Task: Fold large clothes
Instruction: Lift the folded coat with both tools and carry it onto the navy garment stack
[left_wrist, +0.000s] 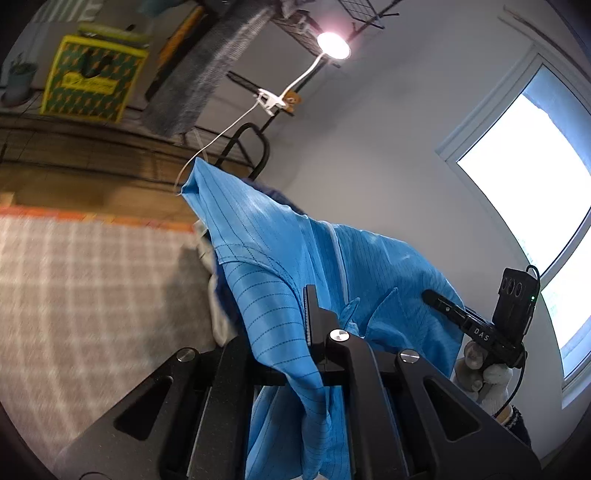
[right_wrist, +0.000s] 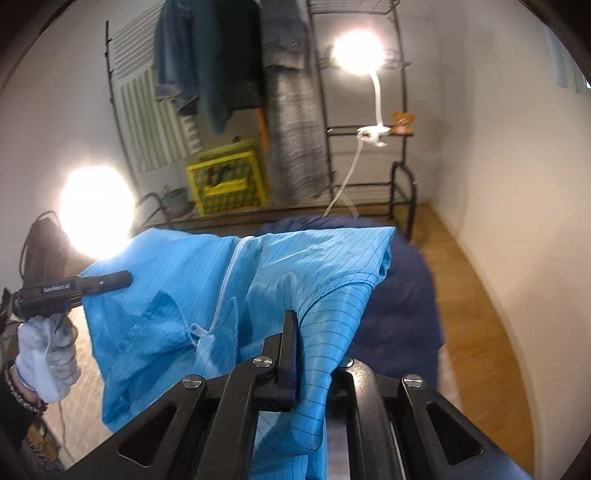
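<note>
Blue garment (left_wrist: 280, 266) between both grippers' fingers

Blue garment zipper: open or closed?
Open at the top: on the blue garment the zipper pull sits below two parted collar flaps. Lower down, cannot tell.

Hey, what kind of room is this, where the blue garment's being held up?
Probably a home bedroom or laundry corner: a metal clothes rack hung with garments, a wooden floor, and a checked rug.
</note>
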